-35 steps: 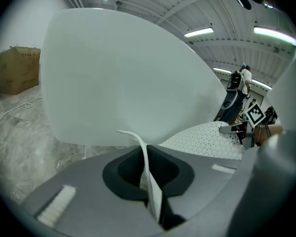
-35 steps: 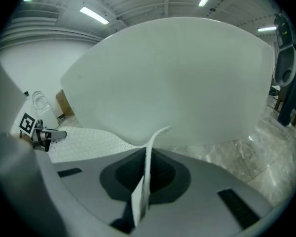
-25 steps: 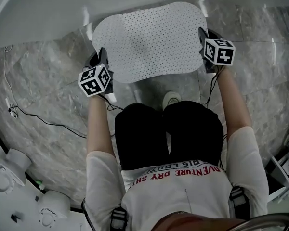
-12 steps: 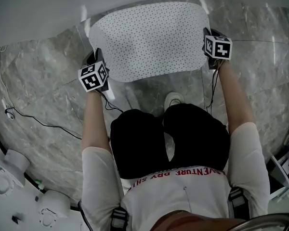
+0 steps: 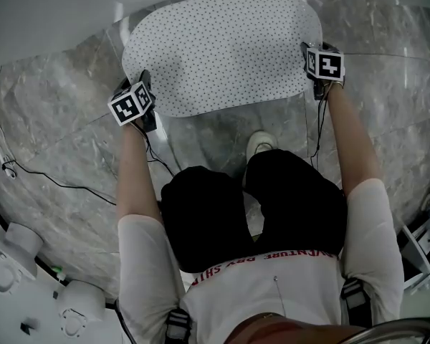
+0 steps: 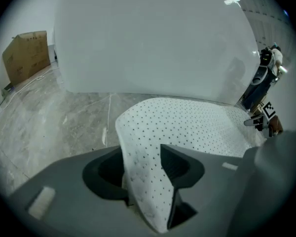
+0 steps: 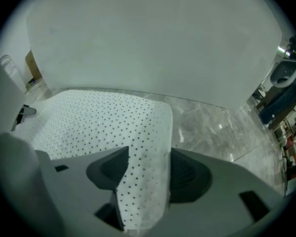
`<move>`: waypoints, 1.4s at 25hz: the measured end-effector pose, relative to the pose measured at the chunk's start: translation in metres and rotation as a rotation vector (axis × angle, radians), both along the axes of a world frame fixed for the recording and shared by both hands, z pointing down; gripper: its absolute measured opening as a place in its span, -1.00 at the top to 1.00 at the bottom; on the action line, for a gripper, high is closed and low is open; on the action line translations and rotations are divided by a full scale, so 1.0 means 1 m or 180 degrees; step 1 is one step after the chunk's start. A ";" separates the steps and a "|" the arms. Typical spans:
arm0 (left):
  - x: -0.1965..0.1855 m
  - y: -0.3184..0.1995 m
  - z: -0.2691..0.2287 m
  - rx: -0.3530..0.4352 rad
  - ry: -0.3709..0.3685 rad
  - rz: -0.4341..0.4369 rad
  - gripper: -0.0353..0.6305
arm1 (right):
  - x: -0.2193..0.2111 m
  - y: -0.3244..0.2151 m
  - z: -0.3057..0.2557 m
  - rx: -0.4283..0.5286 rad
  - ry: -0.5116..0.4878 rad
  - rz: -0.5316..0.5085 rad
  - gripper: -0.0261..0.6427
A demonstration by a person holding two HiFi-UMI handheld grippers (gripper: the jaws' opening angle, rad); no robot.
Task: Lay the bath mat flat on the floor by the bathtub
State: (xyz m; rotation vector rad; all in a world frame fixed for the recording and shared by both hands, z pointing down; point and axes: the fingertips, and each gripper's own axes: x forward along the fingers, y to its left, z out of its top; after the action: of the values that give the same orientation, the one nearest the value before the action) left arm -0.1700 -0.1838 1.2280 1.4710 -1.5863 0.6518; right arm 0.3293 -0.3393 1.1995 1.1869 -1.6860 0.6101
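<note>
The white perforated bath mat [image 5: 218,49] lies spread on the marble floor right against the white bathtub [image 5: 57,13] wall. My left gripper [image 5: 143,83] is at the mat's near left corner and my right gripper [image 5: 312,52] at its right edge. In the left gripper view the mat's corner [image 6: 148,181] still curls up between the left gripper's [image 6: 145,181] jaws, which are opening and stand slack around it. In the right gripper view a strip of mat [image 7: 143,181] likewise rests between the right gripper's [image 7: 144,184] opening jaws. The bathtub [image 6: 148,38] fills the background of both views.
A person crouches behind the mat, one shoe [image 5: 258,145] near its front edge. A thin cable [image 5: 57,185] runs over the floor at left, with white fixtures [image 5: 14,253] at bottom left. A cardboard box [image 6: 24,56] stands far left by the tub.
Both grippers moved forward toward the tub and the mat came down flatter against the tub wall. Both pairs of jaws have loosened on the mat's edges.
</note>
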 end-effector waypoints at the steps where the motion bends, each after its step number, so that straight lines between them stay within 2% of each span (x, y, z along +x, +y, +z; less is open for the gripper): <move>1: -0.001 0.002 0.003 -0.0039 -0.0013 -0.0022 0.23 | 0.002 0.000 0.001 0.0009 0.0066 0.0010 0.16; 2: -0.005 0.004 0.005 -0.0065 -0.0064 -0.0058 0.04 | 0.006 -0.001 0.001 0.0029 0.0149 0.0034 0.09; 4: -0.016 0.006 0.007 -0.0061 -0.0216 -0.0144 -0.19 | 0.016 -0.004 -0.004 0.0103 0.0364 0.0078 0.07; 7: -0.028 0.002 0.000 0.0019 -0.0334 -0.0214 -0.30 | 0.022 -0.011 -0.017 0.0209 0.0581 0.0045 0.07; 10: -0.030 -0.004 -0.014 0.0085 -0.0356 -0.0177 -0.31 | 0.011 -0.008 -0.022 0.0199 0.0422 0.0127 0.07; 13: -0.016 -0.008 -0.035 0.0022 -0.0138 -0.0081 -0.29 | -0.014 -0.001 -0.036 0.0150 0.0166 0.0079 0.10; 14: -0.010 -0.009 -0.045 0.0002 -0.0077 -0.0063 -0.19 | -0.024 0.001 -0.044 0.0149 0.0090 0.0024 0.19; 15: -0.005 -0.008 -0.058 -0.0011 -0.0068 -0.0063 0.01 | -0.034 0.002 -0.055 0.0167 0.0019 -0.0035 0.40; 16: -0.003 -0.008 -0.072 -0.0015 -0.0106 -0.0071 0.24 | -0.044 0.004 -0.068 0.0196 -0.0057 -0.0091 0.53; 17: 0.000 -0.008 -0.088 -0.0004 -0.0162 -0.0070 0.56 | -0.054 0.006 -0.082 0.0224 -0.0141 -0.0142 0.67; 18: 0.004 -0.010 -0.107 0.0024 -0.0195 -0.0040 0.86 | -0.063 0.010 -0.098 0.0252 -0.0223 -0.0196 0.72; 20: 0.021 -0.015 -0.148 0.0118 -0.0130 0.0101 0.86 | -0.080 0.018 -0.136 0.0328 -0.0347 -0.0350 0.89; 23: 0.048 -0.022 -0.221 0.0272 -0.0013 0.0243 0.86 | -0.102 0.032 -0.201 0.0447 -0.0528 -0.0551 0.89; 35: 0.109 -0.047 -0.546 0.0840 -0.0016 0.0677 0.86 | -0.143 0.053 -0.524 0.0861 -0.1225 -0.0737 0.89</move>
State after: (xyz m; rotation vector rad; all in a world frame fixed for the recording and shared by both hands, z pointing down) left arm -0.0613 -0.2309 0.6819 1.8527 -1.5783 0.5810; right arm 0.1867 -0.2859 0.6752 1.0825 -2.2537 0.4977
